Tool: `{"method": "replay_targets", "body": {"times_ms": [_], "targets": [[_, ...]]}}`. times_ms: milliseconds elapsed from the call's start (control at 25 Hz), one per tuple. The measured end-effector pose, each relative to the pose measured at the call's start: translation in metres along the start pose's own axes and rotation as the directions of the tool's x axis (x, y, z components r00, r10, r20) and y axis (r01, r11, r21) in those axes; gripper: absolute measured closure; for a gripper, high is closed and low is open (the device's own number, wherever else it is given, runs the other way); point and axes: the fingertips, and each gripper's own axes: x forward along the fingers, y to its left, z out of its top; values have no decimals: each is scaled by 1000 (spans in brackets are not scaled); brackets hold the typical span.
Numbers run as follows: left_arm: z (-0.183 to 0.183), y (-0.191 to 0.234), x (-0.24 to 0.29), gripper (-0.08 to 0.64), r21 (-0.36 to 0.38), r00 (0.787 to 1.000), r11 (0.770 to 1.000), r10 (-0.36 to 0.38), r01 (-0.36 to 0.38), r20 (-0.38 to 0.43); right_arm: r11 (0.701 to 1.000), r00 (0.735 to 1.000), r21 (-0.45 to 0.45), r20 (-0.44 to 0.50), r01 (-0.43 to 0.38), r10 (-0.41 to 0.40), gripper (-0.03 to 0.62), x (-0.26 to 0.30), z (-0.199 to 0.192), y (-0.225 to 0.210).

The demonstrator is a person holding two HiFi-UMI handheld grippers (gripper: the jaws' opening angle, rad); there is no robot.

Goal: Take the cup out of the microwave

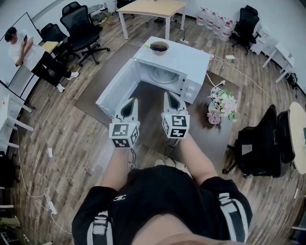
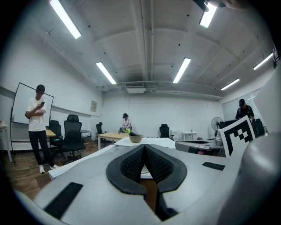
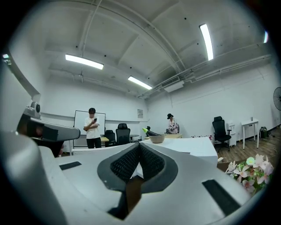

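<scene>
A white microwave [image 1: 189,62] stands on a low dark table [image 1: 153,127] with its door [image 1: 117,88] swung open to the left. Its cavity shows a glass turntable [image 1: 163,75]; I cannot make out a cup inside. A brown bowl [image 1: 159,48] holding a green-tipped thing sits on top of the microwave, also seen as the bowl [image 2: 135,138] and the bowl [image 3: 156,139]. My left gripper [image 1: 130,106] and right gripper [image 1: 171,99] point level at the open front, side by side, short of it. Both are shut, pads together, on nothing: left gripper [image 2: 144,148], right gripper [image 3: 139,146].
A vase of pink and white flowers [image 1: 221,106] stands on the table right of the microwave. A black chair [image 1: 260,143] sits at the right, office chairs [image 1: 81,24] at the back left. A person [image 1: 21,48] stands at the far left. A wooden table [image 1: 150,8] is behind.
</scene>
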Motion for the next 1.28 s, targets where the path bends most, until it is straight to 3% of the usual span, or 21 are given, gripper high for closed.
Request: {"method": "replay_targets", "body": {"times_ms": [360,400,560,640,720,880,1040,1280], "targets": [[-13,46,54,558,-16,999,1000,-25,24,-35,998,998,23,-13,62,-61,592,65,-25,-7],[-14,50,58,558,-15,999,999,-29,28,-39,998,998,23,-21,53,-52,565,73,-29,-4],[-21,61,71,558,-13,997,998,-54,53,-49,998,997,51,-77,21,-17,215,108,-58,5],[-23,64,78,558,1,996,998,-69,69,-52,997,993,49,-105,62,-57,132,128,-76,1],[-24,68,87,558,21,995,997,-78,79,-58,993,986,44,-135,110,-103,97,149,-96,-6],[-31,83,104,558,25,994,996,-82,84,-76,976,960,24,-185,217,-208,66,188,-129,-27],[-44,102,117,558,-13,993,998,-64,63,-99,945,930,-12,-173,327,-325,66,219,-145,-50],[-69,115,134,558,-38,987,997,-68,63,-144,922,901,-1,-209,388,-380,66,263,-177,-68]]}}
